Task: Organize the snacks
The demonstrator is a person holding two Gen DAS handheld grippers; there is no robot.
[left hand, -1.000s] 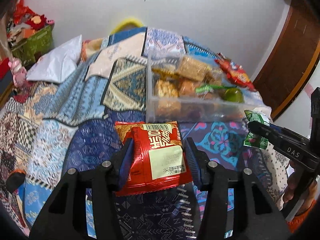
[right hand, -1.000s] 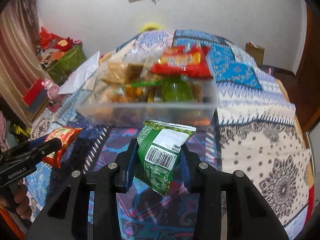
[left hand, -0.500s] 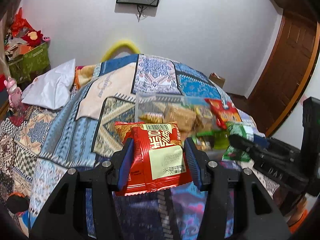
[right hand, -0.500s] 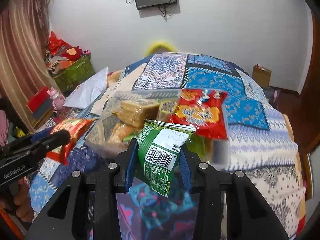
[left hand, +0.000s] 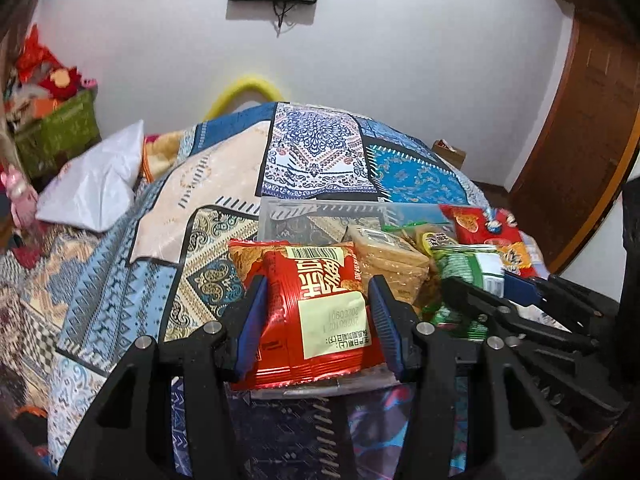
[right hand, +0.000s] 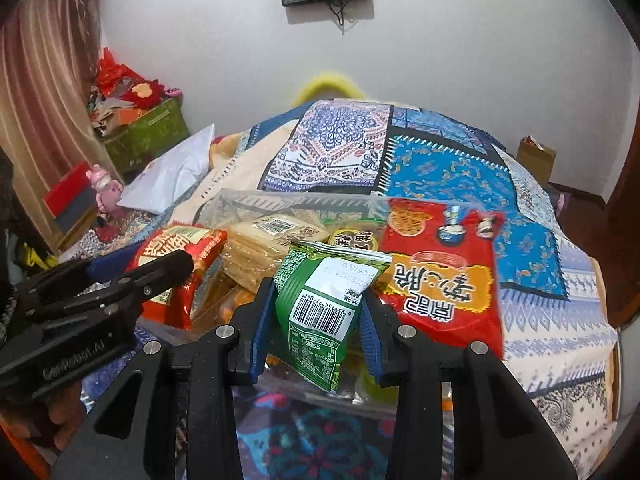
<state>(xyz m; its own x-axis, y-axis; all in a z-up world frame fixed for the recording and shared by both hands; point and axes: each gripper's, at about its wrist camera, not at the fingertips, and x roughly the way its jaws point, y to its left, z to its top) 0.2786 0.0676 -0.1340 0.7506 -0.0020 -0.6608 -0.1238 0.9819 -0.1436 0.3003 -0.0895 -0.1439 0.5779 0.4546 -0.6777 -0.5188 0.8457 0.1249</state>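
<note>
both packets nearer bin (left hand: 320, 210) | red packet (left hand: 316, 312) clamped left gripper (left hand: 318, 320) | seemingly above rim

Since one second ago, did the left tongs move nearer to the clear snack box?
Yes. The left tongs, shut on the red packet, came forward to the clear box on the bed.

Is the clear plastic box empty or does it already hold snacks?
Holding snacks: the clear plastic box shows a big red packet and tan wrapped cakes inside.

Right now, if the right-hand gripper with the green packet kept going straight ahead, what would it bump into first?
Most likely the clear snack bin: the right gripper, shut on the green packet, points over its near edge at the snacks inside, probably the big red bag. Depth is hard to judge.
</note>
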